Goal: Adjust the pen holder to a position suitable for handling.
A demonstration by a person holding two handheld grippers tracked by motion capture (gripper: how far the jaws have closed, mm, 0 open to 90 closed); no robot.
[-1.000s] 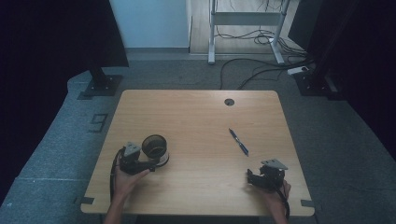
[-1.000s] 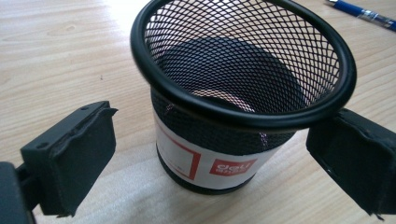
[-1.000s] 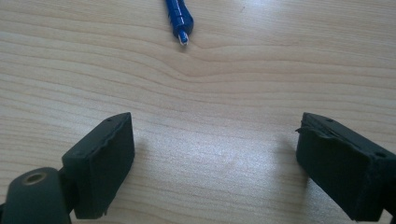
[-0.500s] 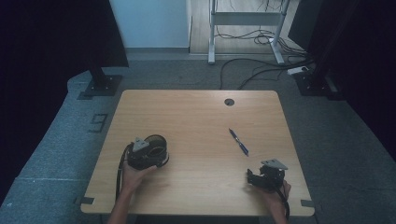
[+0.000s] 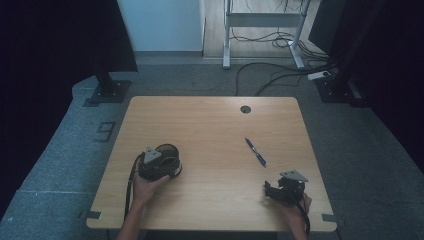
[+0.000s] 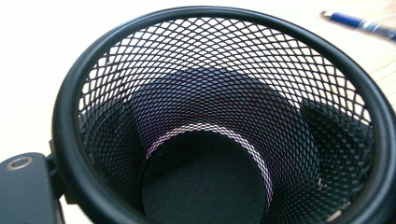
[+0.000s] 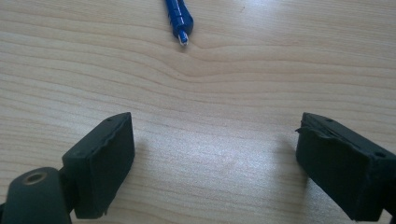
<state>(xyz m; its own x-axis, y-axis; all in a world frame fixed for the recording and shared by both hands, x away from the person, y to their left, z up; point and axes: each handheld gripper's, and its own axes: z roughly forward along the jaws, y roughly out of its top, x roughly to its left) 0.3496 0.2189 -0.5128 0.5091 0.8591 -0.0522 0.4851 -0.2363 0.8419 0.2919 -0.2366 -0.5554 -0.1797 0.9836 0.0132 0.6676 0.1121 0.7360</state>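
Mesh cup under tilted left gripper

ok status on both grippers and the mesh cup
Left gripper jaws just closing on mesh cup rim. Right gripper open over bare table. Blue pen lies apart, nothing blocking.

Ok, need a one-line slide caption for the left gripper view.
Left gripper at the rim of an empty black mesh cup, blue pen lying beyond on the wooden table.
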